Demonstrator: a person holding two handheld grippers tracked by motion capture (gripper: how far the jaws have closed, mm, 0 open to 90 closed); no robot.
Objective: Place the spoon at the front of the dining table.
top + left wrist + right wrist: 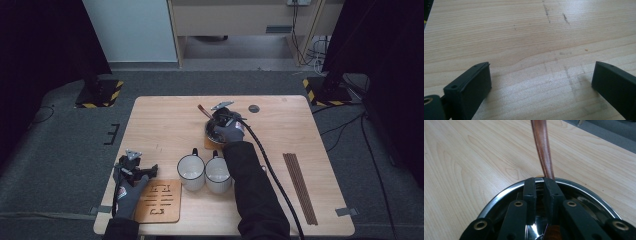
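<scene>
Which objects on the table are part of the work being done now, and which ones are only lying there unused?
In use:
- right hand-held gripper, jaws nearly closed over the bowl
- dark bowl with a shiny rim
- wooden spoon leaning out of the bowl

Lying about:
- two white mugs
- slotted wooden trivet
- bundle of brown sticks
- left hand-held gripper, open over bare table

Light wooden table (165, 120), lightly loaded.
Two white mugs (191, 172) and a slatted trivet (159, 201) beside the left jaws; chopsticks (300, 187) well right of the right jaws.
</scene>
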